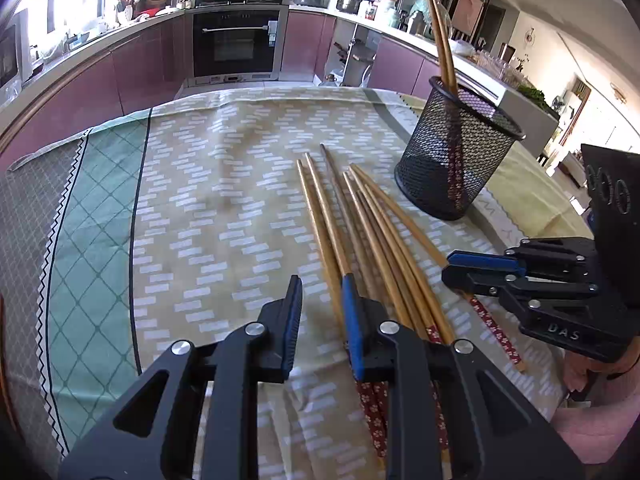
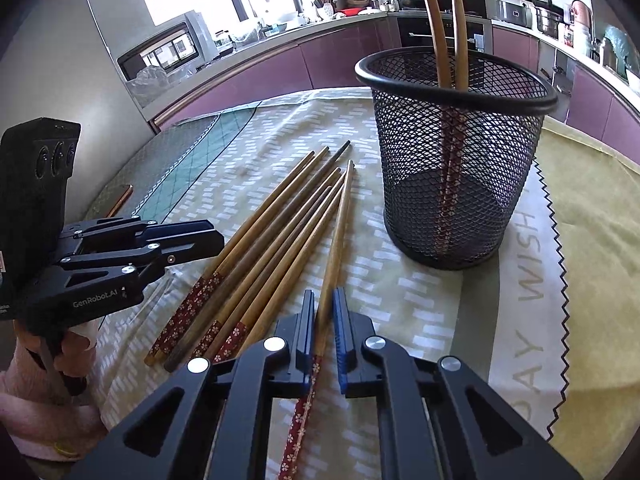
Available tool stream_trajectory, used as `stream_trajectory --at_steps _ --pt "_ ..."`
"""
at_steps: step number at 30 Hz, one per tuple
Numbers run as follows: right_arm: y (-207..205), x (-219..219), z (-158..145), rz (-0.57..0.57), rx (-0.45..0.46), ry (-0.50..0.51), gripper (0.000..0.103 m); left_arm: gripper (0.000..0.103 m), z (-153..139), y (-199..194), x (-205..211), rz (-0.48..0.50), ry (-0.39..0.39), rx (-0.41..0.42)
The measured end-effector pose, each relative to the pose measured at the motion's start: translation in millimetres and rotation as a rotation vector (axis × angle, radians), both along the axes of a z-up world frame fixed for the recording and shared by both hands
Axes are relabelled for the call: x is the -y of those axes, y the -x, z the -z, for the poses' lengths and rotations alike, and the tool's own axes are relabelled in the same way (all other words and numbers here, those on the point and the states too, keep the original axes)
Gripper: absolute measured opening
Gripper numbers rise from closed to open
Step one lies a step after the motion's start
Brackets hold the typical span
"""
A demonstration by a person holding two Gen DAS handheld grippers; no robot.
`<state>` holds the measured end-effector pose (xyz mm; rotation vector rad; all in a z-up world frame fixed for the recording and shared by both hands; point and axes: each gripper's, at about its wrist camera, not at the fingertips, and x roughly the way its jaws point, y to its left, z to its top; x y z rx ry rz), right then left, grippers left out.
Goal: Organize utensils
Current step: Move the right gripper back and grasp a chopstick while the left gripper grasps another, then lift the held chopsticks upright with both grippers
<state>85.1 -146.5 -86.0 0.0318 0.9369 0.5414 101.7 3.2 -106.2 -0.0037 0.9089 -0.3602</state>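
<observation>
Tablecloth (image 2: 580, 208): R gripper (image 2: 325, 320) clamps chopstick (image 2: 334, 248), seen R cam only; L gripper (image 1: 322, 312) apart.

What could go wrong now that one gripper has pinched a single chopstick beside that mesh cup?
The right gripper is shut on one chopstick near its patterned end, so the long free end could swing or slip on lifting. It lies against the loose chopsticks and might drag them. The mesh cup looks light; a clumsy insertion could tip it and spill the two chopsticks inside.

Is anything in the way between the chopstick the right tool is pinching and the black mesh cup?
Nothing visible. The right tool pinches one chopstick; only bare tablecloth lies before the mesh cup.
</observation>
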Motion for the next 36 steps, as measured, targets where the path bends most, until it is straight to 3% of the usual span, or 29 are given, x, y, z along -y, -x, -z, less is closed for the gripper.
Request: stream_trajectory --at_steps 5,10,15,24,32,36 --pt "0 -6 -1 -0.004 0.020 0.040 0.009 0.025 4 -5 6 0.011 -0.038 -0.005" --pt "-5 -13 -2 -0.002 0.041 0.073 0.009 0.020 5 -10 18 0.013 -0.114 0.014" --pt "-10 -12 0 0.007 0.033 0.045 0.009 0.008 5 -13 16 -0.020 -0.090 0.006" --pt "-5 4 -8 0.009 0.023 -0.068 0.005 0.007 -7 6 9 -0.029 0.002 0.023" --pt "-6 -6 -2 -0.048 -0.015 -0.040 0.006 0.008 -1 17 15 0.023 -0.006 -0.013" --pt "-10 -15 -2 -0.052 -0.004 0.007 0.007 0.013 -1 9 15 0.036 -0.008 -0.019"
